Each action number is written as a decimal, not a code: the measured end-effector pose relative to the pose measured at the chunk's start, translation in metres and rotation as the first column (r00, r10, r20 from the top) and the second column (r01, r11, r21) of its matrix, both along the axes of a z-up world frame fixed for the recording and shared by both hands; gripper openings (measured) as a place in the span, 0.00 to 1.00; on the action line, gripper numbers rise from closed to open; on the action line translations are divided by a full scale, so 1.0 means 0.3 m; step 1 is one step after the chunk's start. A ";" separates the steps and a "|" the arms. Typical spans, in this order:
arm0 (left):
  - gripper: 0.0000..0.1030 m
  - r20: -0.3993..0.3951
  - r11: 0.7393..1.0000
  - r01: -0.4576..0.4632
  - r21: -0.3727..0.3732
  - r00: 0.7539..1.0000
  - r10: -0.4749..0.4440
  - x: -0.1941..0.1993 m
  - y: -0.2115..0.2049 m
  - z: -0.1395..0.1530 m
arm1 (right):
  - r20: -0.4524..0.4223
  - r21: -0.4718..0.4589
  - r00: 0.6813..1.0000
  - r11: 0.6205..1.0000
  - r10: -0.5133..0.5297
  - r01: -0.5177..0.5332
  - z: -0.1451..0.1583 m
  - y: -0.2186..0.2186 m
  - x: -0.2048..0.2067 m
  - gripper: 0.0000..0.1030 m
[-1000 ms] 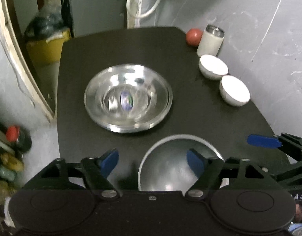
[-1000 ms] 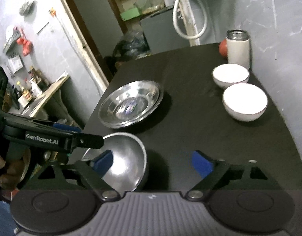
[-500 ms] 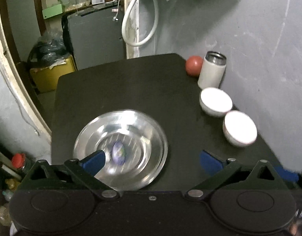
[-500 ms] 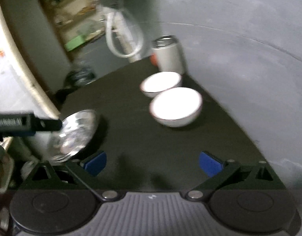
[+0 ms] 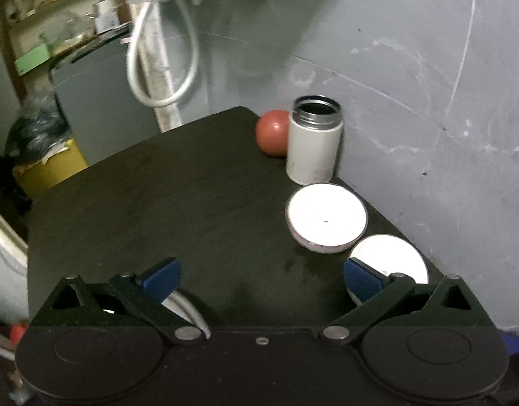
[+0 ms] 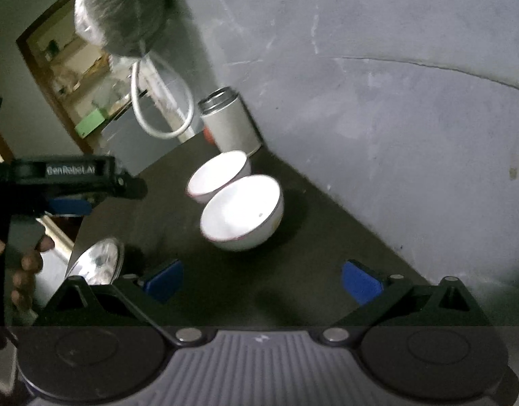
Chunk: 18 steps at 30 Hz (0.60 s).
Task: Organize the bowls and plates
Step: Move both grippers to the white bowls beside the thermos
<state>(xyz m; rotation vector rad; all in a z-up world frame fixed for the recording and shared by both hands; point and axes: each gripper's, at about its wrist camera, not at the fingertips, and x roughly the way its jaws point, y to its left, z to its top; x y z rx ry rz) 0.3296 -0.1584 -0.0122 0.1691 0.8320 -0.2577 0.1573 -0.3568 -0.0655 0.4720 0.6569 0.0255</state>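
Note:
Two white bowls stand side by side on the black table near the wall: the far bowl (image 5: 326, 218) (image 6: 219, 176) and the near bowl (image 5: 391, 258) (image 6: 242, 211). My left gripper (image 5: 261, 275) is open above the table, its right finger in front of the near bowl. A sliver of a steel plate's rim (image 5: 186, 308) shows behind its left finger. My right gripper (image 6: 261, 277) is open, low over the table, with the near bowl just ahead of it. The steel plate (image 6: 97, 264) lies at the left, and above it the left gripper's body (image 6: 70, 176) is held by a hand.
A white open canister (image 5: 312, 143) (image 6: 230, 127) and a red ball (image 5: 273, 132) stand at the table's (image 5: 158, 203) far right corner by the grey wall. A looped white hose (image 5: 158, 54) hangs beyond. A yellow bin (image 5: 46, 165) sits on the floor to the left.
Both grippers swung up and to the right, from the steel plates toward the white bowls. The plates slid out of view at the lower left. Both stayed open.

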 end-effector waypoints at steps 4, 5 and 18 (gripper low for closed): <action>0.99 -0.054 0.999 0.045 0.011 0.998 -0.044 0.055 -0.041 -0.052 | 0.000 0.026 0.999 0.999 -0.040 0.040 -0.015 -0.011 0.038 0.95; 0.99 -0.071 0.999 0.050 0.011 0.996 -0.049 0.066 -0.048 -0.067 | -0.001 0.028 0.999 0.999 -0.047 0.047 -0.018 -0.008 0.047 0.92; 0.96 -0.165 0.997 0.068 -0.042 0.983 -0.074 0.130 -0.092 -0.174 | -0.019 0.010 0.996 0.996 -0.090 0.090 -0.040 0.006 0.152 0.69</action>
